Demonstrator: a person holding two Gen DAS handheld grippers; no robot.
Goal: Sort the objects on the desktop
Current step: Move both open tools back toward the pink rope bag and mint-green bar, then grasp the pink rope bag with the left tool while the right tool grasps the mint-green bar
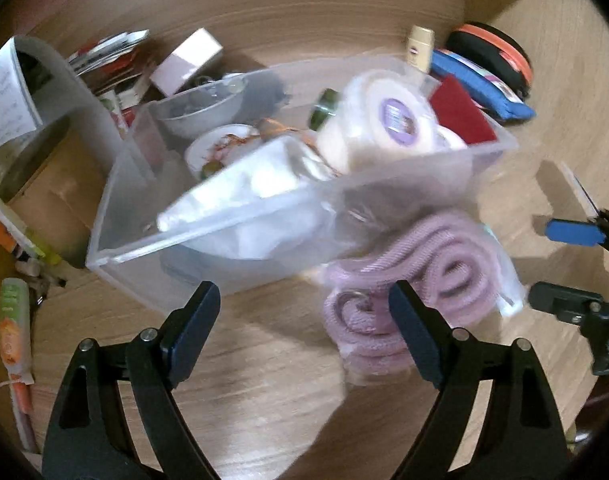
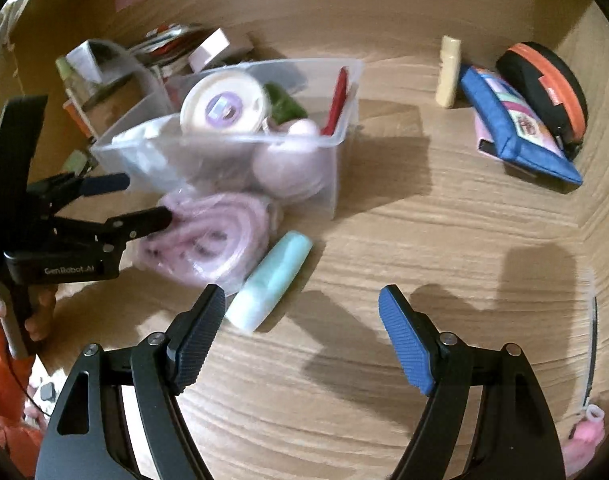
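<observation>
A clear plastic bin [image 1: 288, 216] [image 2: 336, 168] stands on the wooden desk, holding a white round tub with a purple label [image 1: 388, 120] [image 2: 224, 106], a red item [image 1: 462, 114], a green bottle and white bags. A bagged pink coiled rope [image 1: 416, 292] [image 2: 212, 236] lies against the bin's front. A mint tube [image 2: 270, 280] lies beside the rope. My left gripper [image 1: 304, 332] [image 2: 144, 198] is open and empty, its right finger at the rope. My right gripper [image 2: 302, 338] [image 1: 544, 268] is open and empty, just right of the mint tube.
A blue pouch [image 2: 516, 136] [image 1: 480, 80], a black and orange case [image 2: 544, 88] [image 1: 492, 56] and a cream bottle [image 2: 448, 72] lie at the back right. A grey holder, boxes and papers [image 1: 116, 68] crowd the back left. An orange-labelled tube [image 1: 12, 324] lies at the left.
</observation>
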